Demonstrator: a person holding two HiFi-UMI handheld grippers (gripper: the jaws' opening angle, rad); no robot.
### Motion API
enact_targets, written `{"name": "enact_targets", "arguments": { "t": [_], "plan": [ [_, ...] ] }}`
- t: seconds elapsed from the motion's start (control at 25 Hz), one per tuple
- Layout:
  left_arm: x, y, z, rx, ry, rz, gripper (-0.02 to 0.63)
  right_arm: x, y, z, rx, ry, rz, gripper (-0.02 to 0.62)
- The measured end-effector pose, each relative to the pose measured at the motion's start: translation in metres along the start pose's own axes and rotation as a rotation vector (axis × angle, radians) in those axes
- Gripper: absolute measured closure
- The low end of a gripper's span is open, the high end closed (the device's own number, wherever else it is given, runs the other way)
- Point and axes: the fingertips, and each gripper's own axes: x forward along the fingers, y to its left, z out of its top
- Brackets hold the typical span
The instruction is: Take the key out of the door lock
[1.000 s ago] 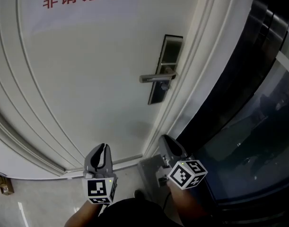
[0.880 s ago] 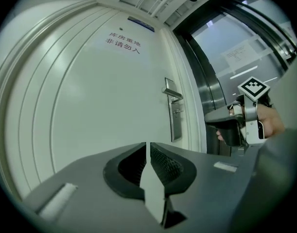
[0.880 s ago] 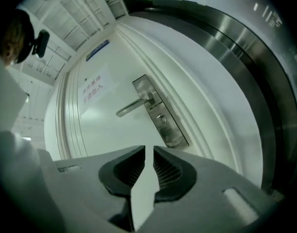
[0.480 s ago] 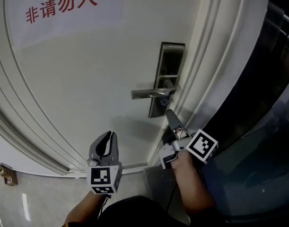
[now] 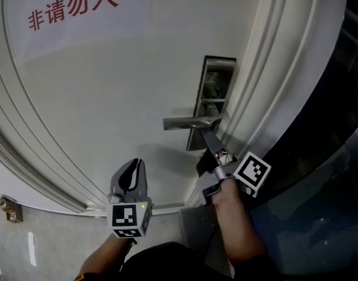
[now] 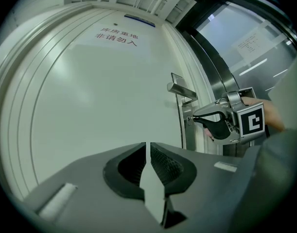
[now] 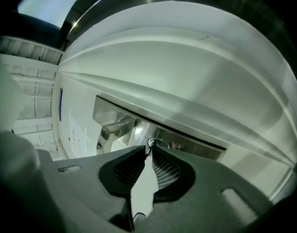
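Your right tool (image 5: 207,135) is clenched to a thin slit in the right gripper view, its tips (image 7: 148,150) pressed up to the key (image 7: 152,142). Only the key's round metal head shows there, just past the jaw ends. I cannot tell whether any of it is pinched in the slit. The key sits in the lock on the steel lock plate (image 7: 187,141), directly below the root of the door handle (image 7: 114,128).

From your head view the right tool points up and slightly left, its tip tucked just under the lever handle (image 5: 187,122) against the lower part of the plate (image 5: 217,75). It covers the key from that angle. The left gripper view shows the same tool (image 6: 195,119) from the side, nose to the plate beneath the handle (image 6: 181,90).

Your left tool (image 5: 134,164) is clenched as well, with nothing between its jaws (image 6: 148,145). It is held low and to the left, well apart from the lock and facing the white door (image 5: 108,92). Red characters (image 5: 70,7) are printed on the door higher up.
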Motion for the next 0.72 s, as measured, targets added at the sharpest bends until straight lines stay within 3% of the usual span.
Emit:
{"name": "enact_targets", "arguments": {
  "t": [0.44, 0.72],
  "plan": [
    [0.003, -0.013, -0.005, -0.004, 0.021, -0.035, 0.560, 0.007, -0.007, 0.001, 0.161, -0.006, -0.083, 0.584],
    [0.000, -0.035, -0.003, 0.005, 0.036, -0.096, 0.563, 0.003, -0.008, 0.000, 0.276, -0.023, -0.139, 0.594]
  ]
}}
